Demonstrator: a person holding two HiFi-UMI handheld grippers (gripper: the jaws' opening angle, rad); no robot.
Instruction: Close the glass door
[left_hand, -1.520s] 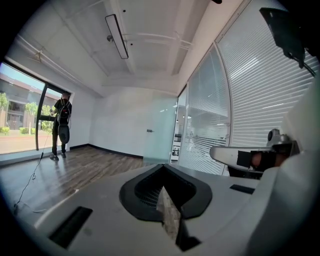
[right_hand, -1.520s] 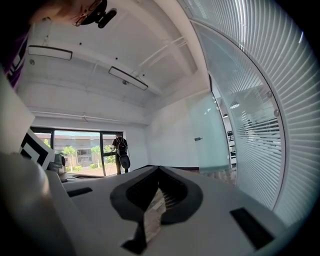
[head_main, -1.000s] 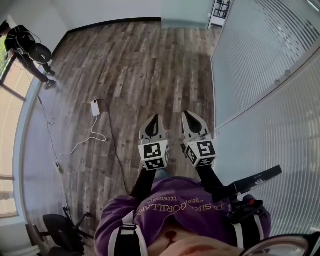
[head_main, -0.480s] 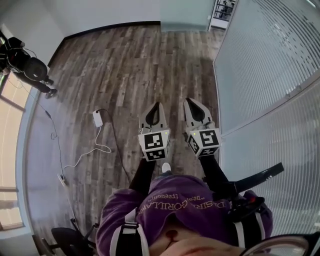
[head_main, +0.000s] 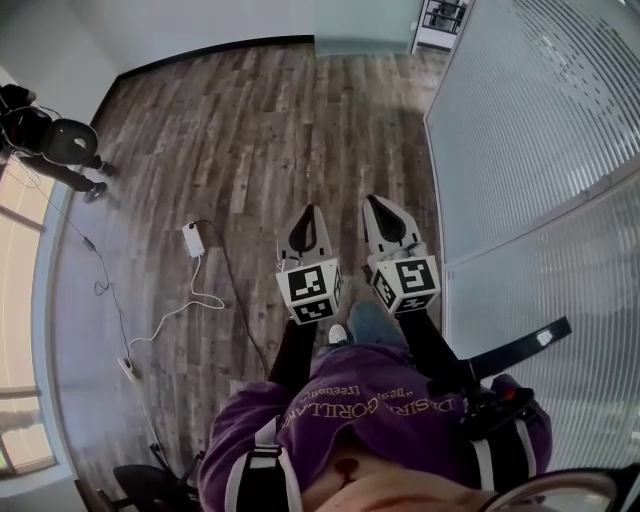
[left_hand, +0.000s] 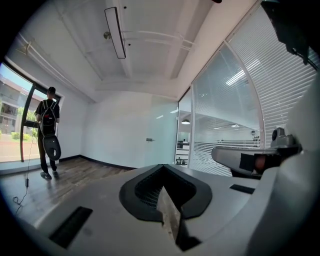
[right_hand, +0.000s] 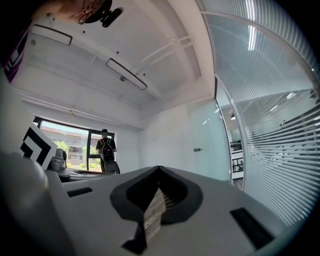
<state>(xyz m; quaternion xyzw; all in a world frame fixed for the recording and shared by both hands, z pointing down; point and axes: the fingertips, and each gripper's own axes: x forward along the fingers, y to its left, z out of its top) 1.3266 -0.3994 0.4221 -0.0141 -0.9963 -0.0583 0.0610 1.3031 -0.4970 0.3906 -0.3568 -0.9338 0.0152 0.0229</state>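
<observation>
glass door (left_hand: 164, 134), pale frosted panel, small metal handle (left_hand: 149, 140)

**Glass-walled office**

Striped glass partitions (head_main: 540, 130) and a glass door (right_hand: 210, 140) line one side. A plank floor (head_main: 240, 130), long ceiling lights (left_hand: 115, 32), a wide window (left_hand: 12, 130) and a wheeled chair (head_main: 140, 487) all point to an office.

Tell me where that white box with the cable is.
In the head view, the white box lies on the wood floor, left of the left gripper.
</observation>
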